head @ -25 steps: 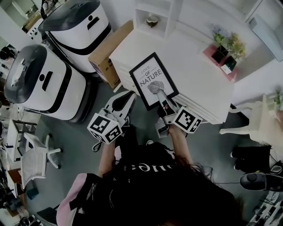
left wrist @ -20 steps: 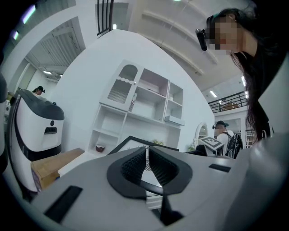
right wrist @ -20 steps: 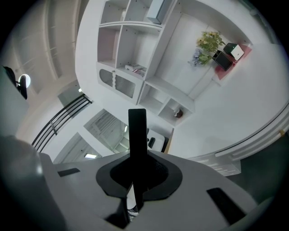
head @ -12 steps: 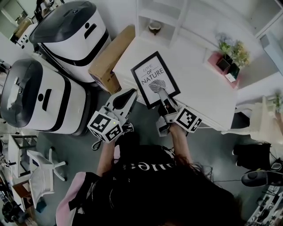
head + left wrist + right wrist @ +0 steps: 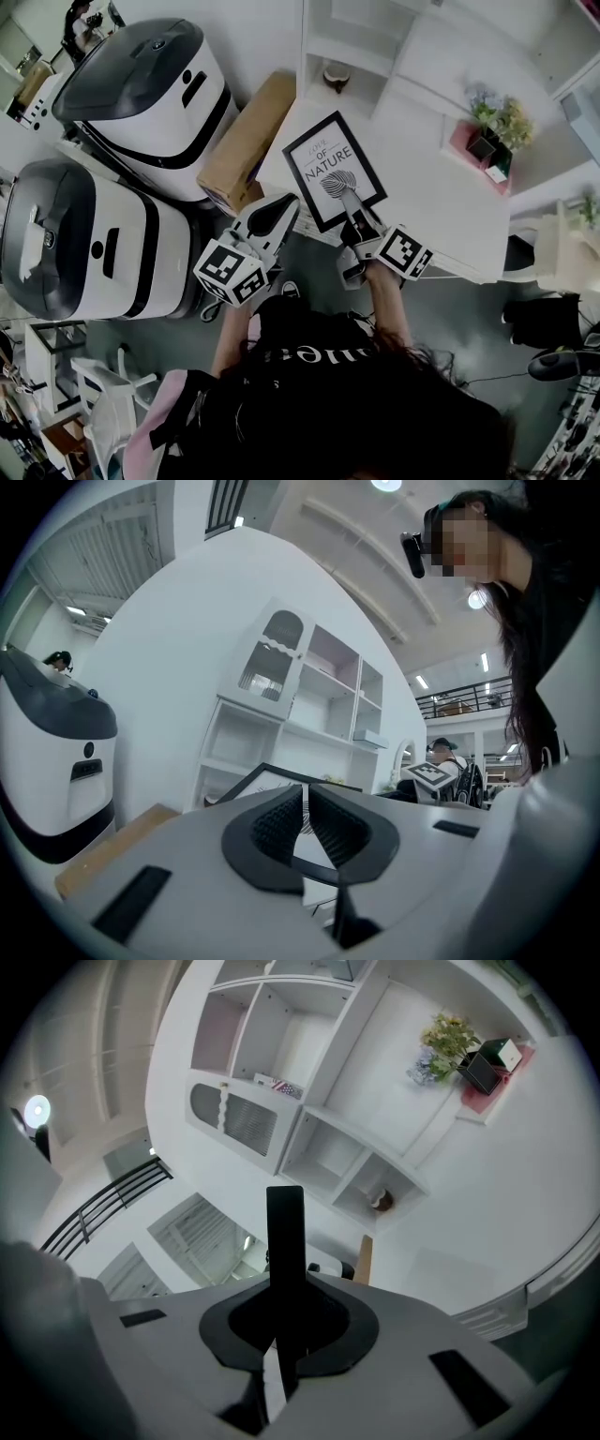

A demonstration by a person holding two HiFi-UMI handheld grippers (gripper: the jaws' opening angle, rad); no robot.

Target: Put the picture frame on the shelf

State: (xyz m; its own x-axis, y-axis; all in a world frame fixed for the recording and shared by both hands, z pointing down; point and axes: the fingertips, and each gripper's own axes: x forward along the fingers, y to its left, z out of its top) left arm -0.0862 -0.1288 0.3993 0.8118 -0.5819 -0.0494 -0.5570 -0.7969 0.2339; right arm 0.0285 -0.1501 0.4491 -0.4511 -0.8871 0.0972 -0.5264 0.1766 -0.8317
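Observation:
The black picture frame (image 5: 333,171), with a "Nature" print, is held tilted over the near left part of the white cabinet top (image 5: 441,206). My right gripper (image 5: 349,202) is shut on its lower edge. In the right gripper view the frame's dark edge (image 5: 285,1232) stands upright between the jaws of that gripper (image 5: 281,1335). My left gripper (image 5: 281,208) hovers by the frame's lower left corner, shut and holding nothing. From the left gripper (image 5: 306,808) the frame (image 5: 272,775) lies just ahead. The white shelf unit (image 5: 347,47) stands behind the cabinet, and shows as open cubbies (image 5: 319,1147).
Two large white-and-black machines (image 5: 141,75) (image 5: 84,244) stand at the left. A cardboard box (image 5: 248,141) leans between them and the cabinet. A pink tray with potted plants (image 5: 487,131) sits at the cabinet's far right. A small bowl (image 5: 336,75) rests in a lower cubby.
Both grippers and the held frame have travelled forward, toward the shelf unit. The frame now hangs further over the cabinet top, and the left gripper has kept alongside it.

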